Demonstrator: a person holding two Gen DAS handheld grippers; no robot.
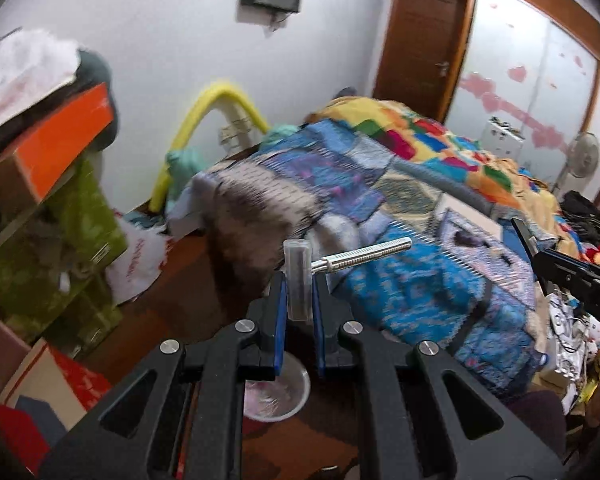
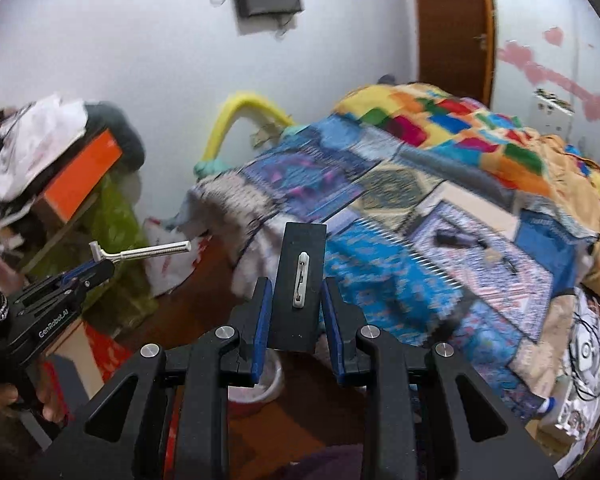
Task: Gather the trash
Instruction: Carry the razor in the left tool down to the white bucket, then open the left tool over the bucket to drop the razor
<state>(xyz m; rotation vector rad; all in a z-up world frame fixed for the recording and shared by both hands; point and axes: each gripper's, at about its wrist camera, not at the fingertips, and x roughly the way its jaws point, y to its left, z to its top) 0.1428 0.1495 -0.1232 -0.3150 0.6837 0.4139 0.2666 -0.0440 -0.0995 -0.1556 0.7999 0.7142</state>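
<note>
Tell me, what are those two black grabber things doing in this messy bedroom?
A person is holding a grabber in each hand to collect trash. The left gripper is shut on a razor with a silver handle. The right gripper is shut on a flat black card with a small white piece on it. Both hover beside the bed, above a clear plastic cup on the floor.

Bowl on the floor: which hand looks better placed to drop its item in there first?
Probably the left. The bowl shows right beneath the left tool, which grips a razor. Seen from the right tool, which holds a black card, it sits off to one side.
</note>
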